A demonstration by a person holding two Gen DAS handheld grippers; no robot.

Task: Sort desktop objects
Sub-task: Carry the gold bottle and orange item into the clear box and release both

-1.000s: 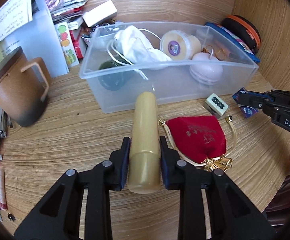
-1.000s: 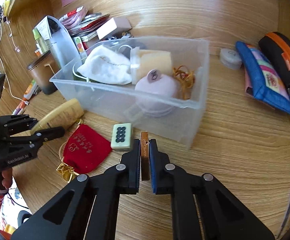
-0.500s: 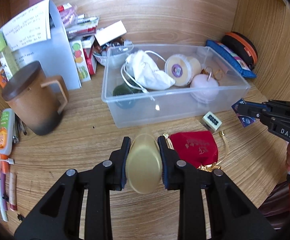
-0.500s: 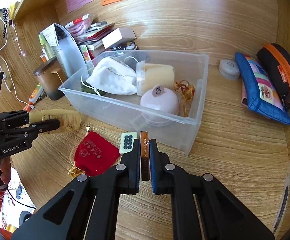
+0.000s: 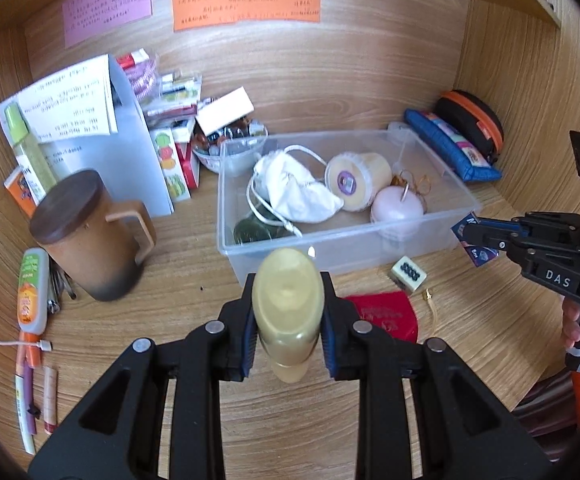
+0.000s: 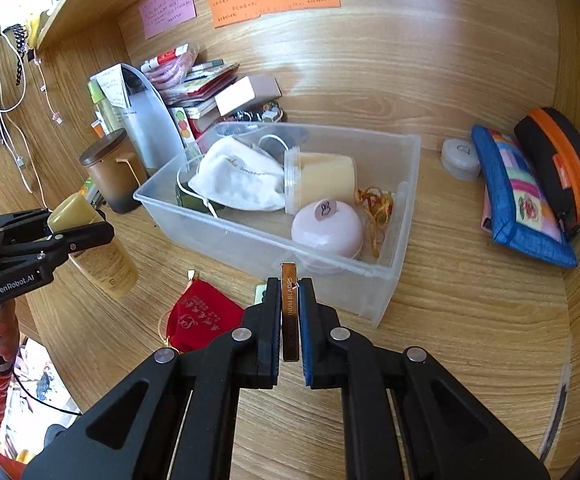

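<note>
While left tongs clamp yellow bottle, right tongs pinch thin packet.

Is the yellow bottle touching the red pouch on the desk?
Apart. The right wrist view shows the yellow bottle clamped in the left gripper with bare desk between it and the red pouch.

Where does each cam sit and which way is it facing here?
Left wrist: on the left tool, looking forward and down over the desk at the bin; own fingers clamp a yellow bottle; the right tool and a hand show at right.
Right wrist: on the right tool, facing the bin from its other end; own fingers pinch a thin pack; the left tool with the bottle shows at left.
Shared: bin, red pouch, mug, each other's tool.
</note>
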